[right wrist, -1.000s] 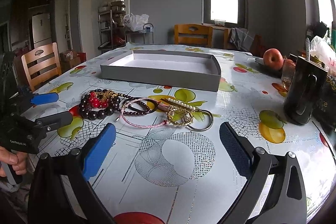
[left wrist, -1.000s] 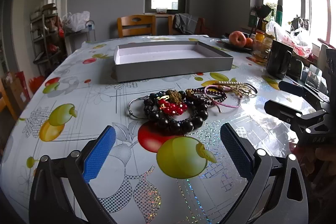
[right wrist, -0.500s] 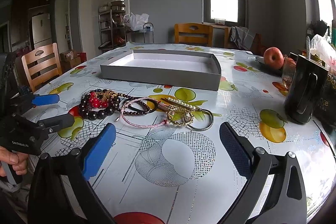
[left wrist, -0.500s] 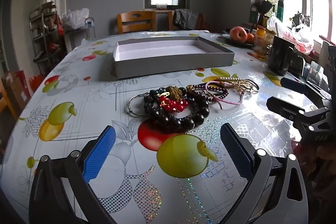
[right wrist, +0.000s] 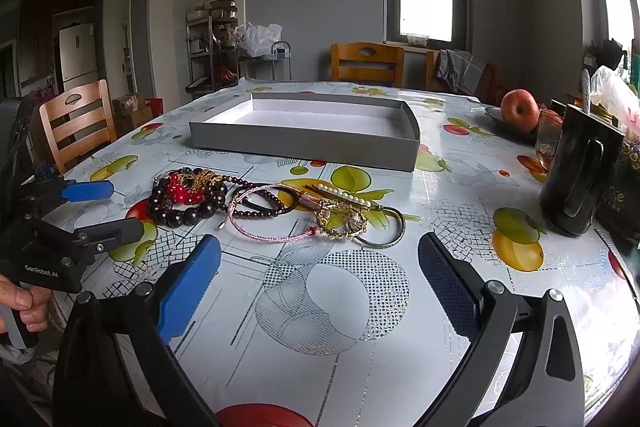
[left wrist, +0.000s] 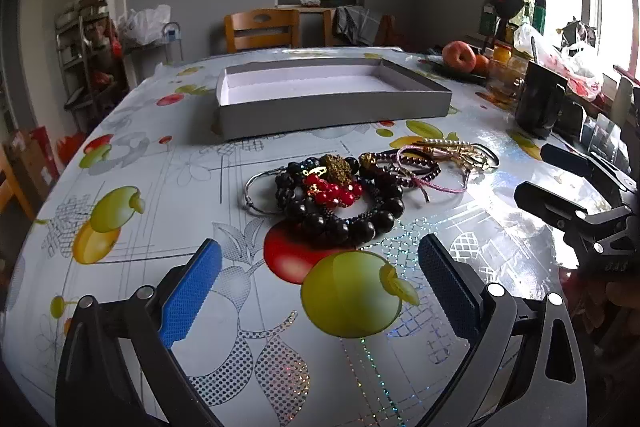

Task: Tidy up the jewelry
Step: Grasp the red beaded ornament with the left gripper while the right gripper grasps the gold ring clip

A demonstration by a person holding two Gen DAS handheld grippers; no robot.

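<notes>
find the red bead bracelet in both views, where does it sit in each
Left wrist view: the red bead bracelet lies centre frame, inside the ring of big dark beads, beyond the open left claw.
Right wrist view: it sits left of centre, at the left end of the jewelry pile.
Shared landmark: the grey tray lies behind the pile in both.

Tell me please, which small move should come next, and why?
Probably move the left gripper forward and down over the big dark bead bracelet. Both grippers are open and hold nothing, the gray box has no jewelry in it, and all the jewelry lies in one pile in front of it. That bracelet is the piece nearest to the left gripper.
</notes>
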